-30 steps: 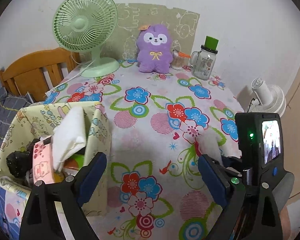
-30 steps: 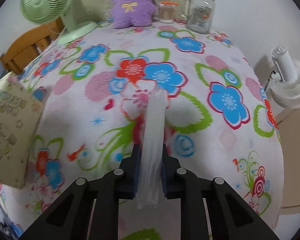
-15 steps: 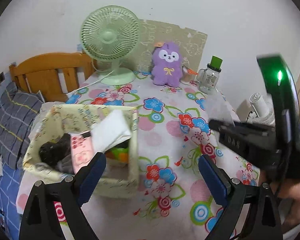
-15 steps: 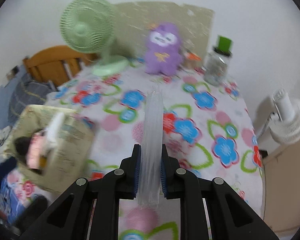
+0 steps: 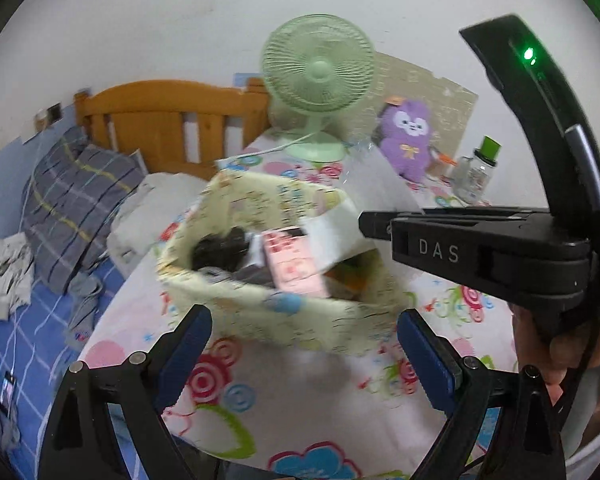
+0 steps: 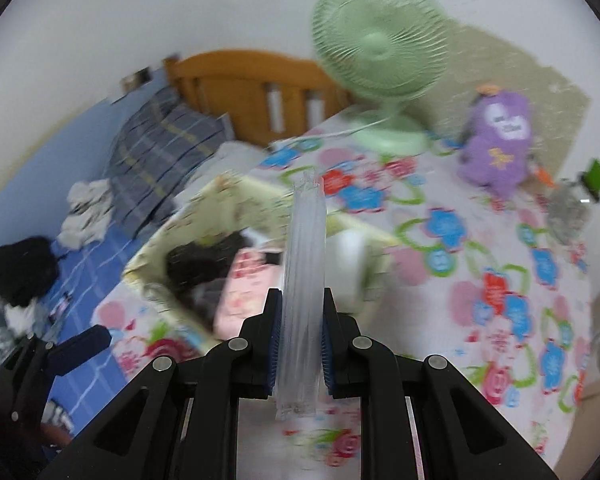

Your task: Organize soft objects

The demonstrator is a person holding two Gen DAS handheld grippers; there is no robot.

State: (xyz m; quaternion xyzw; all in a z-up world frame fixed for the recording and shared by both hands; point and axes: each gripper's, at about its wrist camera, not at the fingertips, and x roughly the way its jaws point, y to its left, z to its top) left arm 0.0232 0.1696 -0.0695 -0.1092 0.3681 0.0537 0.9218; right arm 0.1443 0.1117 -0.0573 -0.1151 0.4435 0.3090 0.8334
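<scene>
The right gripper has its jaws pinching a thin clear plastic packet, held up in the air over the yellow cloth basket. The left gripper has its jaws spread wide, with nothing in them. The basket sits at the surface's edge, by the bed, and looks pretty full already. The slippery packet could slide out too soon. It could land on the rim, or bump the floppy basket off the edge.
</scene>
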